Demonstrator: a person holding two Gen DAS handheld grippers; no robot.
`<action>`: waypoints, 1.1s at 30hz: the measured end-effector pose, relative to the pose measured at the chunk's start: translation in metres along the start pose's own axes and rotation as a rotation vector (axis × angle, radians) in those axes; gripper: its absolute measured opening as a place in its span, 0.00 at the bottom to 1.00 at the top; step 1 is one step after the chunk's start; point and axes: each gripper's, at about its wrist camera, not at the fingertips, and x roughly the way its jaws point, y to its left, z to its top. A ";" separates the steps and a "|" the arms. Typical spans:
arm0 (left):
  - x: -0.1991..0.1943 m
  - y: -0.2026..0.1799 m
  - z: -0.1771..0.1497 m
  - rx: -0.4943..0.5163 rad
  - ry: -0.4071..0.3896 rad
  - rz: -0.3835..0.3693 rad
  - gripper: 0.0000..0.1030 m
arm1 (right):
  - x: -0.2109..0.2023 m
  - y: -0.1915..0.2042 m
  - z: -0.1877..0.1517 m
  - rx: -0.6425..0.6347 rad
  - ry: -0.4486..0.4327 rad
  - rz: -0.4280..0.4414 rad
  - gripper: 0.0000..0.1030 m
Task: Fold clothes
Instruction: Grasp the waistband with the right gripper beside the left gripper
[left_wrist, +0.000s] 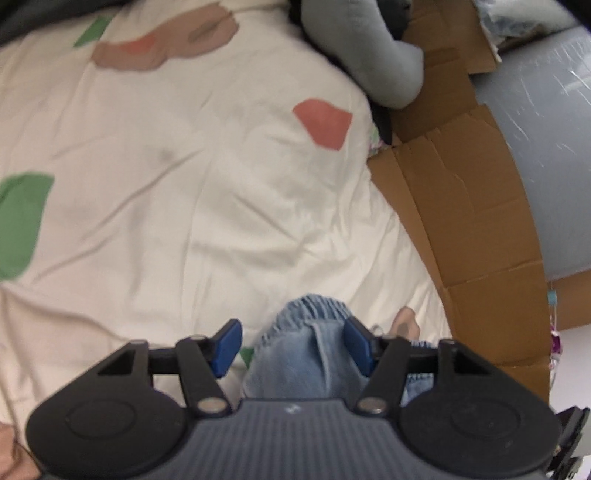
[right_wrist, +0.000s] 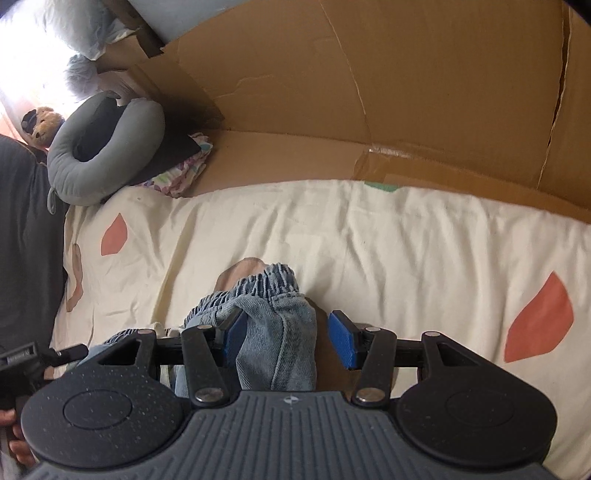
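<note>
Denim jeans (right_wrist: 273, 332) bunched between each hand-held gripper's spread jaws, left (left_wrist: 291, 345), right (right_wrist: 286, 338), on cream bedspread (left_wrist: 184, 184)

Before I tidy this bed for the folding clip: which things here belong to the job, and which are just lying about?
Belongs to the job:
denim garment
left tool, open around it
right tool, open around it
bedsheet, the folding surface

Just lying about:
grey neck pillow
teddy bear
cardboard
</note>
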 end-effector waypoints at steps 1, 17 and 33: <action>0.003 0.000 -0.003 0.001 0.016 -0.001 0.61 | 0.003 0.000 0.000 0.006 0.005 -0.002 0.55; 0.010 0.008 -0.041 0.056 0.150 0.006 0.29 | 0.024 -0.011 -0.008 0.038 0.063 -0.001 0.13; -0.143 0.003 -0.054 0.164 -0.080 0.045 0.08 | -0.056 0.076 0.022 -0.212 -0.030 0.106 0.11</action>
